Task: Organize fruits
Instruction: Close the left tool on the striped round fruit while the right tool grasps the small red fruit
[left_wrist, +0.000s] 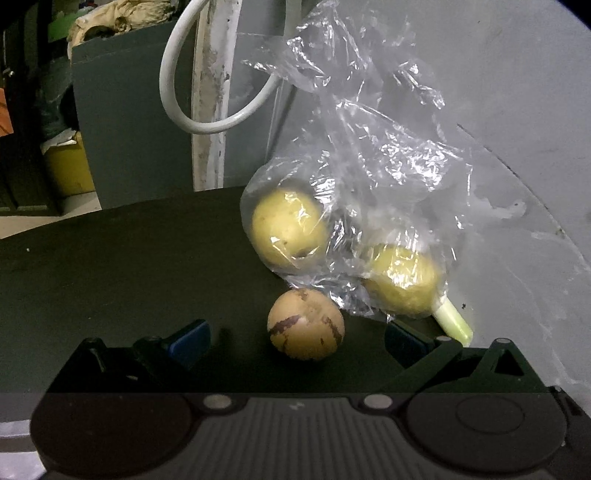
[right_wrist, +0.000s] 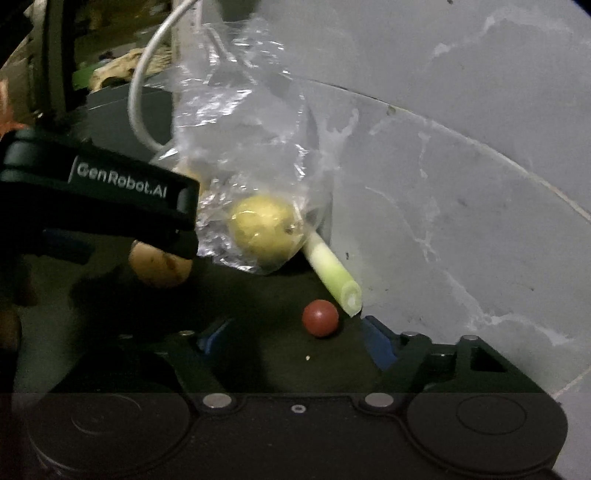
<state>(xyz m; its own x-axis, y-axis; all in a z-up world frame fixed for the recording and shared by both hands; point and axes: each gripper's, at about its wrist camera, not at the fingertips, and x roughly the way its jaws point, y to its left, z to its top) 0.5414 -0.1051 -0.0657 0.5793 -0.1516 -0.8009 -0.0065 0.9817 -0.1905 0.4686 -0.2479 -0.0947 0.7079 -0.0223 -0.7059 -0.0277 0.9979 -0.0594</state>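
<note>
On the dark tabletop (left_wrist: 110, 266), near its 3 o'clock edge against the grey wall (left_wrist: 517, 110): clear bag (left_wrist: 369, 166) holding 2 yellow fruits (left_wrist: 290, 232). Striped fruit (left_wrist: 306, 324) loose between the spread fingers of the left claw (left_wrist: 295, 341), ungripped. Right claw (right_wrist: 291, 339) likewise spread, empty, small red fruit (right_wrist: 320, 318) at 12 o'clock, pale green stalk (right_wrist: 334, 271) just beside. Open room toward 9 o'clock.

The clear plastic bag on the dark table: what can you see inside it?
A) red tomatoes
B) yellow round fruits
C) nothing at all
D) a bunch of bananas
B: two yellow round fruits show through the crinkled clear plastic bag, lying side by side on the dark table.
</note>
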